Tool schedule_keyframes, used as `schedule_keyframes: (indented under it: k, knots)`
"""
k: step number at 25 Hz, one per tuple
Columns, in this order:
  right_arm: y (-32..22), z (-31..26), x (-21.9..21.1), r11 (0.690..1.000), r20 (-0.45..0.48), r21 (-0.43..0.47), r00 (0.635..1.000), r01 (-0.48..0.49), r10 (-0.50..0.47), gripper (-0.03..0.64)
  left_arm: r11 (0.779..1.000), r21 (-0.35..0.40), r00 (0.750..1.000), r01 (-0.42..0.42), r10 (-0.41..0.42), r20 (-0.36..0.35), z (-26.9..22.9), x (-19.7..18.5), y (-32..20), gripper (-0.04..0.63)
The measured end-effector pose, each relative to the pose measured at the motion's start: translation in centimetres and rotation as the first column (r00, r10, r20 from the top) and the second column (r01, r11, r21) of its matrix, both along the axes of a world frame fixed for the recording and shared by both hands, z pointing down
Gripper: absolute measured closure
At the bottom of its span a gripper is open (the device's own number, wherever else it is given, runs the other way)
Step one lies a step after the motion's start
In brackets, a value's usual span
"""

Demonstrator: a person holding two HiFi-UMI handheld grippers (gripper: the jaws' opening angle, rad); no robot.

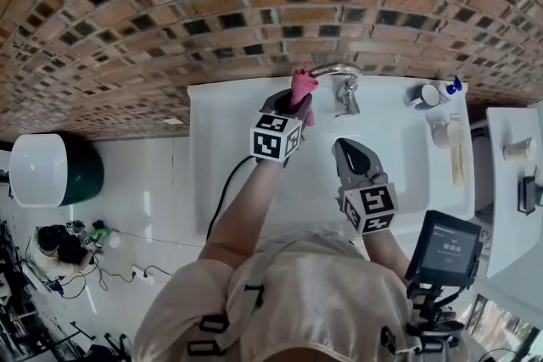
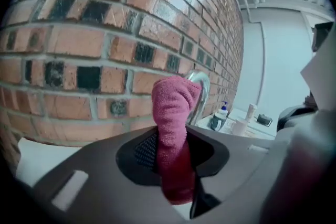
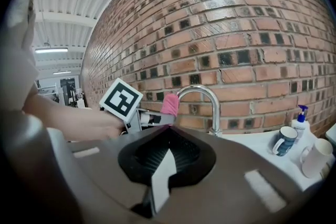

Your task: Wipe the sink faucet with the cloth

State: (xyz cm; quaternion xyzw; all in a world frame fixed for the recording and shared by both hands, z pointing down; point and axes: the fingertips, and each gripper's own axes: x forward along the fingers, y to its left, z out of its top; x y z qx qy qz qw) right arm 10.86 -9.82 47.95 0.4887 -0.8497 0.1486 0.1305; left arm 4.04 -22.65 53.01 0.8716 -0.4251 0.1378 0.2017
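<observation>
Two grippers are in view, but only one has work to do. My left gripper [image 1: 296,100] is clamped on a rolled pink cloth [image 2: 171,107], which stands up out of the jaws like a stub. The top of the cloth sits at the outlet end of the curved chrome faucet [image 1: 338,70], on the side away from the faucet's base. In the left gripper view the cloth overlaps the spout's arc, but I can't tell whether it presses on the metal or sits just beside it. My right gripper [image 1: 343,147] hangs over the white sink [image 1: 222,131], nearer to me than the faucet's base. Its jaws are drawn together with only a sliver between them, and nothing is in them.

I'd say the wipe is only at its start. To do it well, I would lay the side of the roll against the spout rather than poke with the tip, because the free end looks soft and will likely fold away under pressure. Then I'd follow the arc from the outlet, over the crown and down to the base, turning the wrist so the fabric wraps the tube and the hard jaws never touch chrome. A firm clamp matters, since drag could pull the cloth out. A blue mug [image 1: 427,96] stands to the right of the faucet's base, so I'd end the sweep short of it.
</observation>
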Motion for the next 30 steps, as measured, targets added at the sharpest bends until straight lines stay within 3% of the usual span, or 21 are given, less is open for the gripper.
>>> schedule_keyframes:
  k: [3, 6, 8, 10, 12, 14, 18, 23, 26, 30]
  knots:
    - [0.2, 0.1, -0.1, 1.0, -0.007, 0.004, 1.0, 0.0, 0.0, 0.629, 0.998, -0.048, 0.997, -0.042, 0.044, 0.056, 2.8, 0.6, 0.3, 0.483]
    - [0.6, 0.0, 0.0, 1.0, -0.014, 0.008, 1.0, 0.002, -0.002, 0.63, 1.0, -0.027, 0.998, -0.007, 0.008, 0.058, 2.2, -0.1, 0.9, 0.483]
    - [0.7, 0.1, 0.2, 1.0, -0.01, 0.007, 1.0, -0.003, 0.003, 0.63, 1.0, 0.026, 1.0, 0.007, -0.008, 0.019, -0.3, -0.3, 1.4, 0.485]
    - [0.5, 0.0, 0.1, 1.0, -0.005, 0.01, 1.0, 0.001, -0.001, 0.63, 0.992, 0.119, 0.999, -0.039, 0.04, -0.002, -4.5, 1.0, 1.4, 0.483]
    - [0.4, -0.4, -0.5, 1.0, 0.002, 0.021, 1.0, 0.017, -0.017, 0.63, 0.97, 0.217, 0.994, -0.109, 0.104, 0.034, -8.5, 3.0, 0.9, 0.483]
    - [0.6, -1.1, -1.2, 0.999, 0.007, 0.039, 0.999, 0.038, -0.038, 0.63, 0.956, 0.243, 0.986, -0.165, 0.152, 0.069, -10.4, 4.9, 0.0, 0.483]
    - [1.0, -1.5, -0.8, 0.998, 0.011, 0.051, 0.999, 0.034, -0.035, 0.63, 0.957, 0.212, 0.978, -0.2, 0.182, 0.102, -10.3, 6.4, -1.1, 0.491]
    - [0.1, -1.2, 0.3, 0.999, 0.028, 0.041, 1.0, 0.0, -0.001, 0.63, 0.965, 0.209, 0.985, -0.156, 0.138, 0.101, -9.7, 4.7, -1.0, 0.491]
    - [0.0, -1.1, -0.1, 0.999, 0.03, 0.038, 1.0, 0.005, -0.006, 0.63, 0.978, 0.182, 0.993, -0.102, 0.088, 0.082, -8.5, 2.8, -1.0, 0.491]
    - [0.1, -0.3, -0.9, 1.0, 0.025, 0.019, 0.999, 0.024, -0.024, 0.63, 0.998, 0.06, 1.0, -0.015, 0.016, -0.009, -4.8, 0.0, -0.9, 0.489]
